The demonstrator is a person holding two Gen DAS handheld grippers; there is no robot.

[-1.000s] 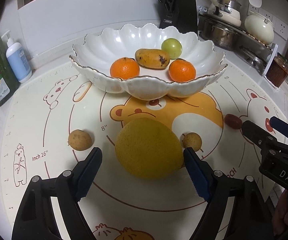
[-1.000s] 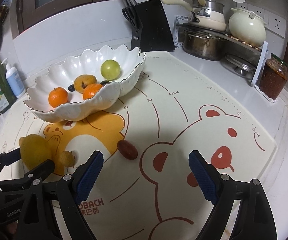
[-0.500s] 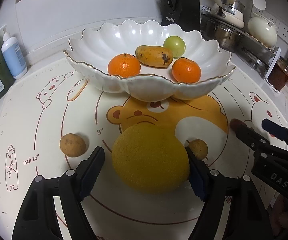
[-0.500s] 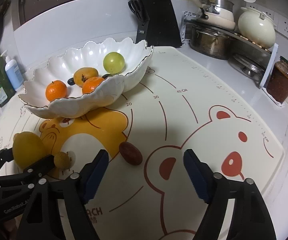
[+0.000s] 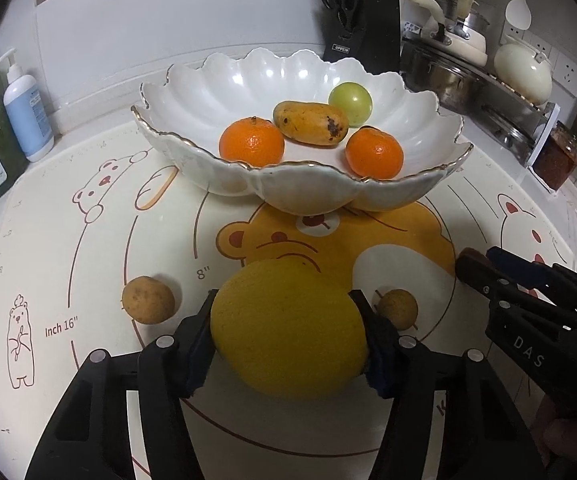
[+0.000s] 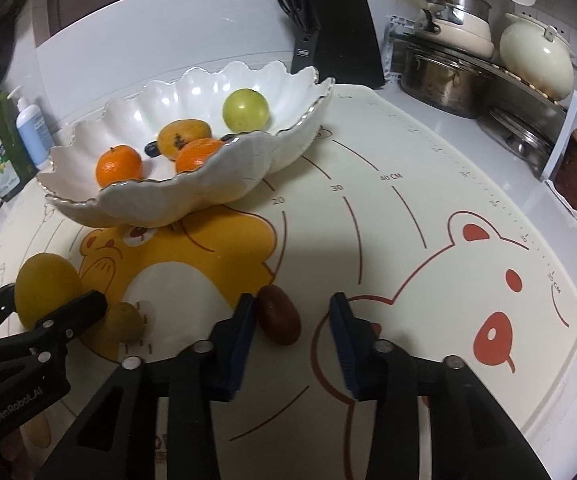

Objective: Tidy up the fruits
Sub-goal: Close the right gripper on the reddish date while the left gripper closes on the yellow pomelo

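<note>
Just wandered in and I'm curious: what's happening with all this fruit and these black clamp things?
A person is sorting fruit into the white scalloped bowl with two hand-held grippers. The left gripper has just closed on a big yellow lemon on the bear-print mat. The right gripper has been closing around a small dark red fruit, with its right pad not yet touching. The bowl already holds two tangerines, a mango and a green fruit.
</note>
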